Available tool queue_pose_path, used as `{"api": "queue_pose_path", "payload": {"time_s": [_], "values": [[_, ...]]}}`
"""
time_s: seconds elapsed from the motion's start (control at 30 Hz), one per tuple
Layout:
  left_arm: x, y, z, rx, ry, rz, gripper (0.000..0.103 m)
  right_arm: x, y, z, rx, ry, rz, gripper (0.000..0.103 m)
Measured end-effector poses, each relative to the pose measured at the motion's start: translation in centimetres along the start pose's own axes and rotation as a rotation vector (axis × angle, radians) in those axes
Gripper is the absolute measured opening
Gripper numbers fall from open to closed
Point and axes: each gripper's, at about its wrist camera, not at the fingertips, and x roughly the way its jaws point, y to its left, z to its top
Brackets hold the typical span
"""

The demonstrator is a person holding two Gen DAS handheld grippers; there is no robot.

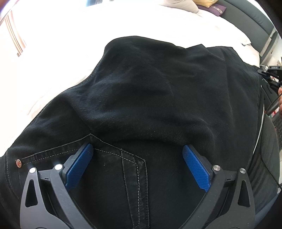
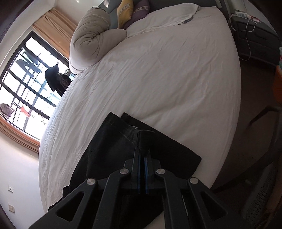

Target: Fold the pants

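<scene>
A wide bed with a creased white sheet fills most of the right wrist view, and its pale surface runs across the top of the left wrist view as well. At the bed's far end a rolled beige duvet lies next to a yellow cushion and a purple cushion. A barred window with a tan curtain stands beyond the bed's left side, and a dark nightstand with a white cable sits at the upper right.

The black pants lie on the near part of the bed, doubled over on themselves (a soft upper layer rests across the stitched pocket area). In the right wrist view the two leg hems show side by side, near the mattress edge.

The left gripper hangs over the pocket seams with its blue pads spread as wide as they go, nothing between them but the cloth below.

The right gripper has its fingers pressed together on a fold of the pants at the hem end.

A small copper rivet marks the pocket corner.
</scene>
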Motion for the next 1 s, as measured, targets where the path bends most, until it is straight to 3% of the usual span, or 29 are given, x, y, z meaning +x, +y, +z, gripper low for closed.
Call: {"api": "queue_pose_path", "payload": {"time_s": [0.23, 0.5, 0.8, 0.93, 1.0], "values": [[0.5, 0.1, 1.2, -0.038, 0.017, 0.010, 0.103, 0.5, -2.9, -0.3, 0.083, -0.011, 0.003, 0.004], [1.1, 0.1, 2.6, -0.051, 0.019, 0.019, 0.103, -0.7, -3.5, -0.5, 0.109, -0.039, 0.000, 0.004], [1.2, 0.7, 2.3, -0.032, 0.007, 0.020, 0.103, -0.5, -4.8, -0.6, 0.134, -0.024, -0.032, 0.004], [0.9, 0.1, 2.2, -0.024, -0.002, 0.022, 0.103, 1.6, -5.3, -0.9, 0.106, 0.045, -0.068, 0.001], [0.6, 0.2, 2.2, -0.032, 0.002, 0.005, 0.103, 1.4, -5.3, -1.0, 0.090, 0.030, -0.065, 0.003]]}}
